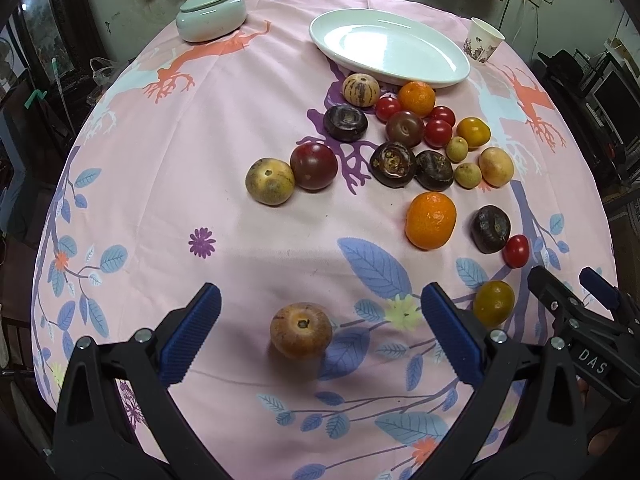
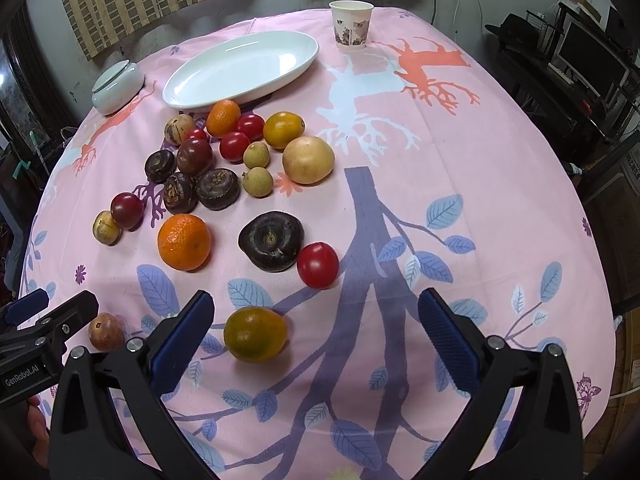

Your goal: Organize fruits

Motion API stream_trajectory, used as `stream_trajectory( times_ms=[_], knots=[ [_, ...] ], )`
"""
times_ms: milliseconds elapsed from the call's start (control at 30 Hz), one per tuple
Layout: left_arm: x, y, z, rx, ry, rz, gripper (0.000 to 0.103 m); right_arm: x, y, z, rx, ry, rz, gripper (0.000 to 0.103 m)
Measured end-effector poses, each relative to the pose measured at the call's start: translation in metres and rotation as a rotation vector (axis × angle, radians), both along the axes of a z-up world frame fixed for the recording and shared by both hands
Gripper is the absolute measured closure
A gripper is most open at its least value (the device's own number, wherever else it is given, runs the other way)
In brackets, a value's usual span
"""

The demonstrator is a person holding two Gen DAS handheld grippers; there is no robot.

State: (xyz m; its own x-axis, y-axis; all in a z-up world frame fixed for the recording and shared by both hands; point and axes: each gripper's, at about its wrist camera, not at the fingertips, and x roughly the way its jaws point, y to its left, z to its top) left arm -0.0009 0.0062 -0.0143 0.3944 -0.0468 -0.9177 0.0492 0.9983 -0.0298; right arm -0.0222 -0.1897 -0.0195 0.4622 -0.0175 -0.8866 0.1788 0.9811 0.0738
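Several fruits lie loose on the pink tablecloth (image 1: 248, 120) below a white oval plate (image 1: 388, 46) that holds nothing. My left gripper (image 1: 320, 332) is open, and a brownish round fruit (image 1: 301, 336) sits on the cloth between its blue pads. My right gripper (image 2: 316, 332) is open too, with a green-orange citrus (image 2: 255, 334) just inside its left finger. Further out lie an orange mandarin (image 2: 184, 242), a dark water chestnut (image 2: 271, 240) and a red tomato (image 2: 318, 265). In the left wrist view the right gripper (image 1: 576, 292) shows at the right edge.
A pale lidded ceramic jar (image 1: 211, 14) stands at the back left and a paper cup (image 2: 351, 24) at the back right. The table's rounded edge falls away to dark furniture (image 2: 580, 60) on both sides. The left gripper's tip (image 2: 52, 312) shows at the right wrist view's left edge.
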Motion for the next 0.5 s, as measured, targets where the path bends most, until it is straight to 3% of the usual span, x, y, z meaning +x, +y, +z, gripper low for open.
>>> stream_trajectory(
  times_ms=[500],
  knots=[
    [0.001, -0.0005, -0.0016, 0.001, 0.007, 0.0, 0.002, 0.002, -0.0013, -0.0018, 0.009, 0.007, 0.0, 0.001]
  ],
)
